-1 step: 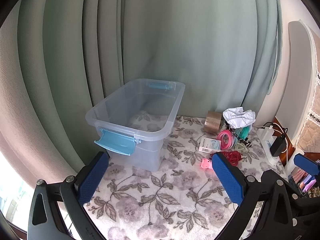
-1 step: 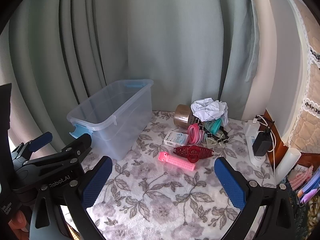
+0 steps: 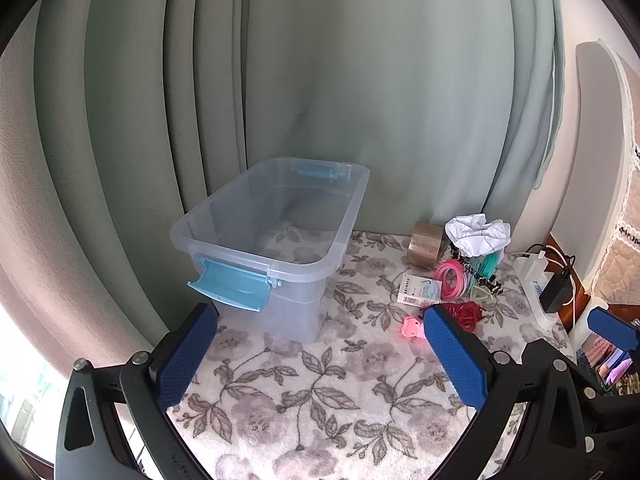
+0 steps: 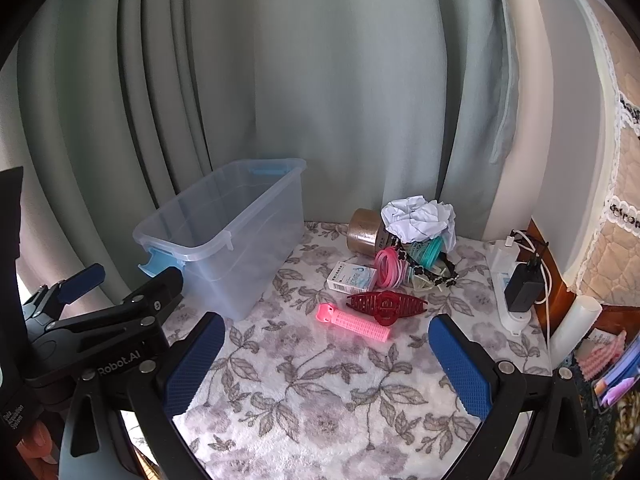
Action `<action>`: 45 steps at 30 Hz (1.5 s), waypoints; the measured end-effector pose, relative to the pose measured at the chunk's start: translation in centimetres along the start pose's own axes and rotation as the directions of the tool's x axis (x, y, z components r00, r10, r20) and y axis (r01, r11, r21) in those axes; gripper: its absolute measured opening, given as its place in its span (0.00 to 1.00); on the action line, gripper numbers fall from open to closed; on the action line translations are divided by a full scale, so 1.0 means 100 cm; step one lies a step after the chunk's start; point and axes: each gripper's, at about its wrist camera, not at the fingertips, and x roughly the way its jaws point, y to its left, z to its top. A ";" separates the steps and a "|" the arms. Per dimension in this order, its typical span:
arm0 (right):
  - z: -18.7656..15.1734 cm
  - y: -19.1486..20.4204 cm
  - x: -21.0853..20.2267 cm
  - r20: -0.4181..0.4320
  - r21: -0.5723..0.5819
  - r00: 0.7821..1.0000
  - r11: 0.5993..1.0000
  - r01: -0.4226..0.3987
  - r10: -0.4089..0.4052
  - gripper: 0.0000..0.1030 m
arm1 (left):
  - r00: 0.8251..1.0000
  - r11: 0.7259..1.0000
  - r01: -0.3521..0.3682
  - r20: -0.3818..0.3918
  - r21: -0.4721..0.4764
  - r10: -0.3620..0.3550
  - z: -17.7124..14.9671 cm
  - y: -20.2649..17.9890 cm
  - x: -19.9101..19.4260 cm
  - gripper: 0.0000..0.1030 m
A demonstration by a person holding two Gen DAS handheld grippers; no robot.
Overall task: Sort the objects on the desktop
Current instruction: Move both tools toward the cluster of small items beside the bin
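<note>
A clear plastic bin (image 3: 224,236) with blue latches stands empty at the back left of the floral cloth. To its right lies a pile: a tape roll (image 4: 364,230), crumpled white cloth (image 4: 420,214), pink bands (image 4: 388,266), teal bands (image 4: 430,250) and a small white box (image 4: 352,278). In front of these lie a dark red hair claw (image 4: 386,304) and a pink hair roller (image 4: 354,324). My left gripper (image 3: 320,320) is open in front of the bin, holding nothing. Open too, my right gripper (image 4: 326,328) hovers just short of the pink roller.
A white power strip (image 4: 506,280) with a black charger and cables lies along the right edge. Beside it stands a white cylinder (image 4: 574,326). Grey-green curtains close off the back and left. The floral cloth (image 4: 320,400) spreads under both grippers.
</note>
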 end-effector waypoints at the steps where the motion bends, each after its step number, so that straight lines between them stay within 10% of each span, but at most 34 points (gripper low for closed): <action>1: 0.000 0.001 0.000 0.002 -0.002 1.000 1.000 0.001 -0.001 1.00 | 1.000 1.000 0.001 0.000 0.002 -0.001 0.000 0.000 0.001 1.00; 45: -0.014 -0.049 0.000 0.020 0.106 0.999 0.994 -0.030 0.028 1.00 | 1.000 0.994 0.015 0.007 0.104 -0.016 0.006 -0.050 0.010 1.00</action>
